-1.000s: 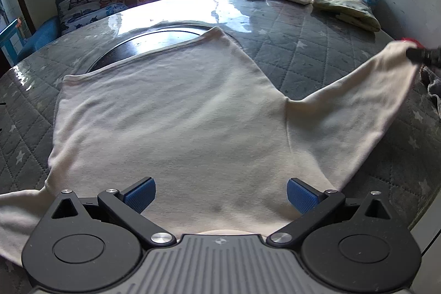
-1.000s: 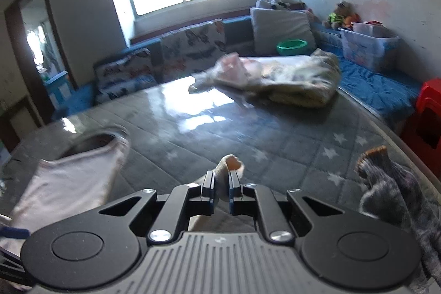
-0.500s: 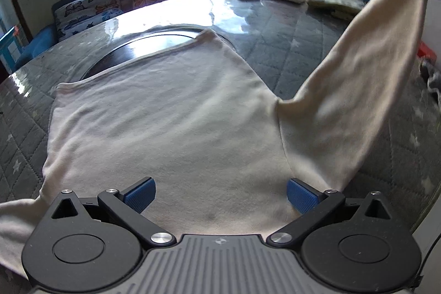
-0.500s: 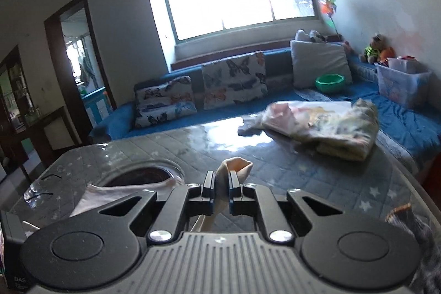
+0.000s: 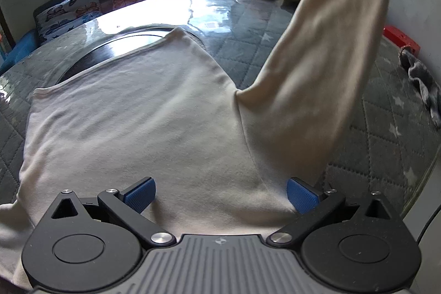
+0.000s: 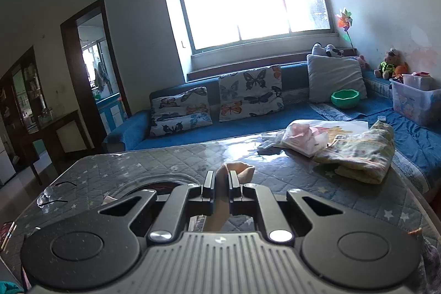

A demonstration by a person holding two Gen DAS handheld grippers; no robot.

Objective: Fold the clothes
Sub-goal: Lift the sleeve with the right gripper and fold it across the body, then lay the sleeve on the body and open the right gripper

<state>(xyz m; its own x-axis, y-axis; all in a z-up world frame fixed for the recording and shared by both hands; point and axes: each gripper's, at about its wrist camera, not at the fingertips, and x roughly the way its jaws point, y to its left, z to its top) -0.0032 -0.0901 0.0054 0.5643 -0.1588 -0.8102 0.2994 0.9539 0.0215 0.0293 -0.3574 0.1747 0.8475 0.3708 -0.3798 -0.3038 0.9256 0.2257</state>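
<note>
The sleeve point(image 5: 325, 68) of the cream shirt point(image 5: 132, 128) is now lifted from the table point(image 5: 372, 128) toward the upper right of the frame, carried higher by the right gripper point(image 6: 220, 183).

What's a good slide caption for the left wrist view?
Open left gripper over a cream shirt on the quilted table, one sleeve lifted.

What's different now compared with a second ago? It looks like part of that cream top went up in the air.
Yes: the right tool, shut on the cuff of the cream top's sleeve, has lifted that sleeve from lying out on the table to standing high above it. The top's body stayed flat, and the left tool stayed open over it near the collar end, gripping nothing.
</note>
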